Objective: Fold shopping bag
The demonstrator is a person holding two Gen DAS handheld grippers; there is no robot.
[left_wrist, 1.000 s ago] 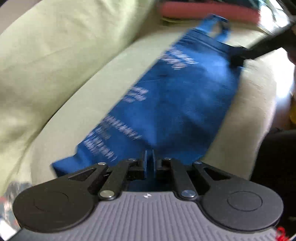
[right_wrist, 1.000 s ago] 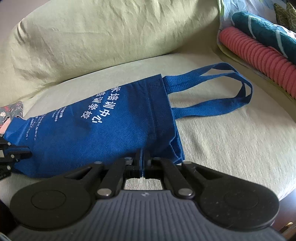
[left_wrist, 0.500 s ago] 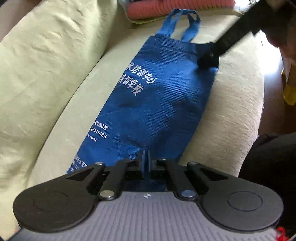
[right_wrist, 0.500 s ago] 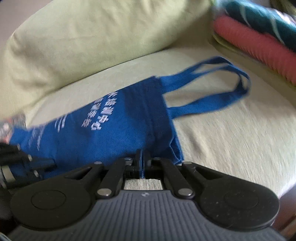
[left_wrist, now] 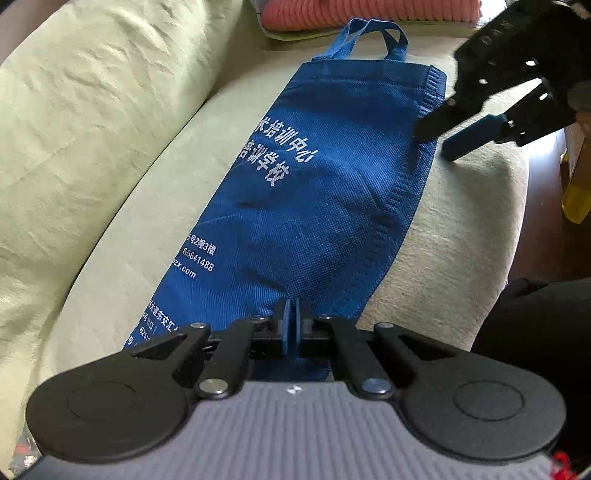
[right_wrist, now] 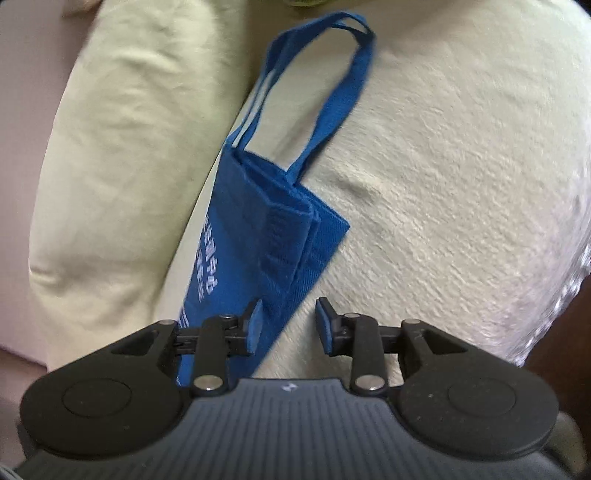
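Observation:
A blue fabric shopping bag (left_wrist: 314,192) with white print lies flat and lengthwise on a pale green sofa seat (left_wrist: 461,240), its handles (left_wrist: 369,35) at the far end. My left gripper (left_wrist: 291,321) is shut on the bag's near bottom edge. In the left wrist view my right gripper (left_wrist: 439,138) hovers open at the bag's upper right edge. In the right wrist view my right gripper (right_wrist: 286,325) stands open above the bag (right_wrist: 255,251), one pad over the fabric and the other over the seat; the handles (right_wrist: 332,85) stretch away.
The sofa backrest cushion (left_wrist: 85,129) rises along the left. A pink ribbed roll (left_wrist: 369,11) lies beyond the handles. The seat's right edge (left_wrist: 517,221) drops to the floor, with a yellow object (left_wrist: 576,199) beside it. A dark trouser leg (left_wrist: 535,325) is at right.
My right gripper let go of the bag's side edge, opened and lifted, now looking down on the handle end. The left gripper kept its grip while the bag settled flat.

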